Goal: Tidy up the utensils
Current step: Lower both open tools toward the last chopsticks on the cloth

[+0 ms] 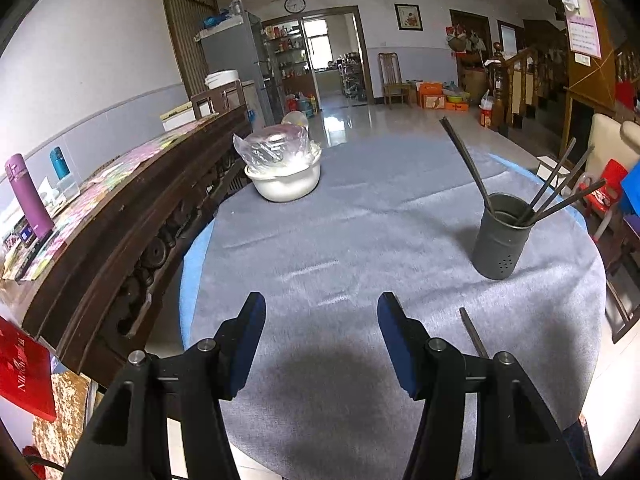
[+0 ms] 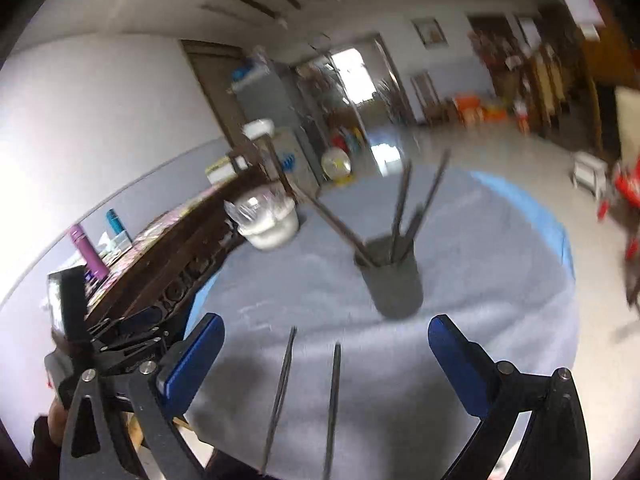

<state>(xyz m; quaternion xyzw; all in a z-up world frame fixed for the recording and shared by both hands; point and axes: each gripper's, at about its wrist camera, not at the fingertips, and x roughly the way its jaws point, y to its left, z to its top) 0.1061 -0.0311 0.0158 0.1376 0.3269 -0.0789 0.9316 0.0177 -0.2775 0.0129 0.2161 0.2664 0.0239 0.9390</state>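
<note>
A dark grey utensil holder (image 1: 500,236) stands on the grey tablecloth at the right, with several dark chopsticks (image 1: 552,192) leaning out of it. One loose chopstick (image 1: 474,334) lies on the cloth just right of my left gripper (image 1: 322,308), which is open with nothing between its blue pads. The right wrist view is blurred. My right gripper (image 2: 325,328) is open there, and two loose chopsticks (image 2: 334,400) lie flat on the cloth between its wide-apart fingers without touching them. The holder (image 2: 394,280) stands just beyond them.
A white bowl (image 1: 282,184) topped with a clear plastic bag sits at the far left of the round table (image 1: 192,264). A dark carved wooden bench back (image 1: 132,216) runs along the left edge, with a purple bottle (image 1: 28,196) behind it. A red stool (image 1: 604,188) stands at the right.
</note>
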